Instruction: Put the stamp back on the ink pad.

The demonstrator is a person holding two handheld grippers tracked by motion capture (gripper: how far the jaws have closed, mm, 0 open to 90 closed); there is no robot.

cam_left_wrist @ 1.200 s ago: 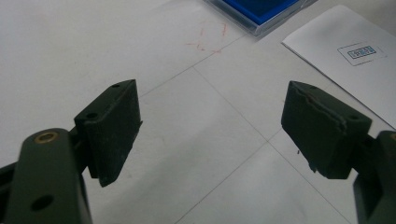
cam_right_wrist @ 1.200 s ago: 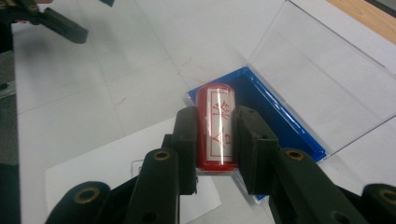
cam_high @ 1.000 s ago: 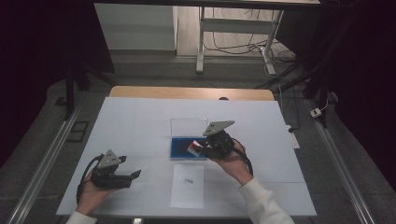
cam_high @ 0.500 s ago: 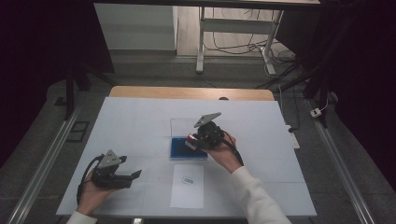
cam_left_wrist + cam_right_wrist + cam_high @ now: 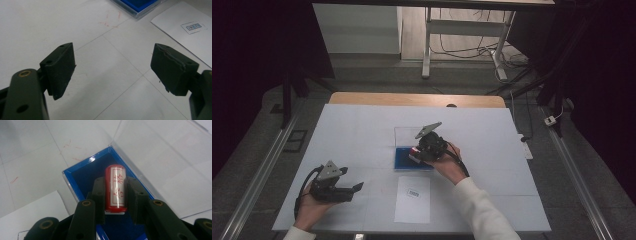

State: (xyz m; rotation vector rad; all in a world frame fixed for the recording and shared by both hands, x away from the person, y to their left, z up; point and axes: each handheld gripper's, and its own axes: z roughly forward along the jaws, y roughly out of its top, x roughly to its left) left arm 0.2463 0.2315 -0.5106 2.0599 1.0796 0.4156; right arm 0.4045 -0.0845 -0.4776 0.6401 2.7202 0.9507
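- Two grippers, one per hand, at a white table point(image 5: 362, 130).
- Right gripper point(image 5: 115, 195): jaws clamped on a red cylindrical stamp point(image 5: 115, 188) with a white label of red characters, held directly above the blue-lined case point(image 5: 82, 176).
- Blue-lined case: clear lid lying open on its far side.
- Left gripper point(image 5: 112, 70): jaws spread wide, nothing between them, well apart from the case, over bare table.
- White paper sheet point(image 5: 413, 198): small printed label, just beside the case on its near side.
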